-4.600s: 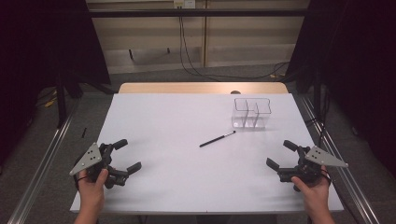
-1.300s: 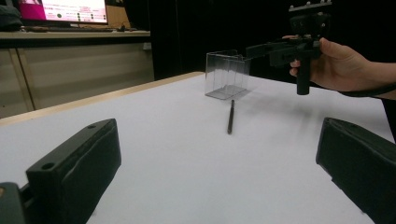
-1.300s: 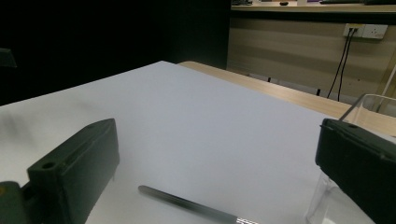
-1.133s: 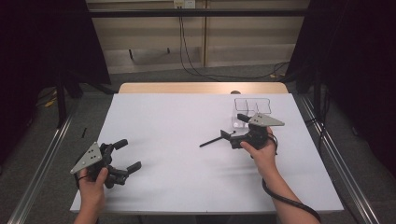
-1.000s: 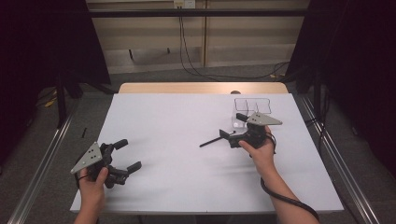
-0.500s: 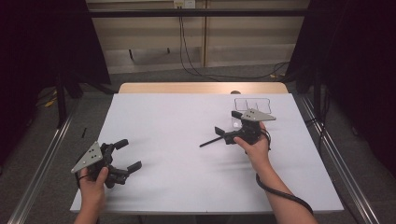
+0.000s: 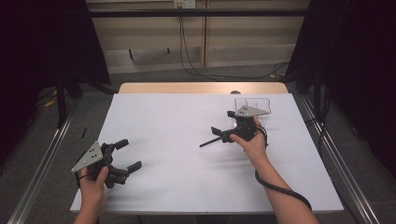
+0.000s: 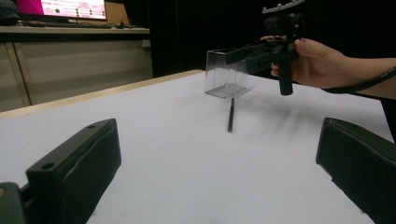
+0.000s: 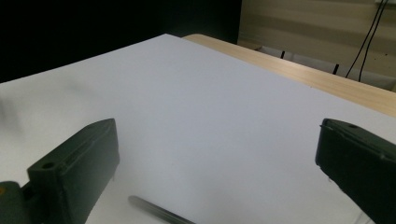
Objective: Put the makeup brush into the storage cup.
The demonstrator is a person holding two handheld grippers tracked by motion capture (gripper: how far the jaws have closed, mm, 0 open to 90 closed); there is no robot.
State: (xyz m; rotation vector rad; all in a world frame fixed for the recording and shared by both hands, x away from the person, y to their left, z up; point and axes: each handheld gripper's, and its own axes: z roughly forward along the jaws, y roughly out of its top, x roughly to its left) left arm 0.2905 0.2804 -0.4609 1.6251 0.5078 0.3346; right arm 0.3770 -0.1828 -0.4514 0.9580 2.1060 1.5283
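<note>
With jaws gaping wide and gripping nothing, the right hand-held gripper [image 7: 225,129] is hovering over a thin black pen [image 9: 156,211] lying just below it on the white bench [image 7: 177,116], risking nudging it away from the clear plastic box [image 8: 225,72] behind, while the left hand-held gripper [image 7: 125,155] is idling, equally open and empty.

High view looks down and forward over the whole white table [image 7: 187,121]. Left gripper view sits low near the tabletop, facing across toward the pen [image 8: 230,115] and clear box [image 8: 226,74]. Right gripper view hovers close above that same pen [image 9: 159,212], facing the far wooden edge [image 9: 299,70].
</note>
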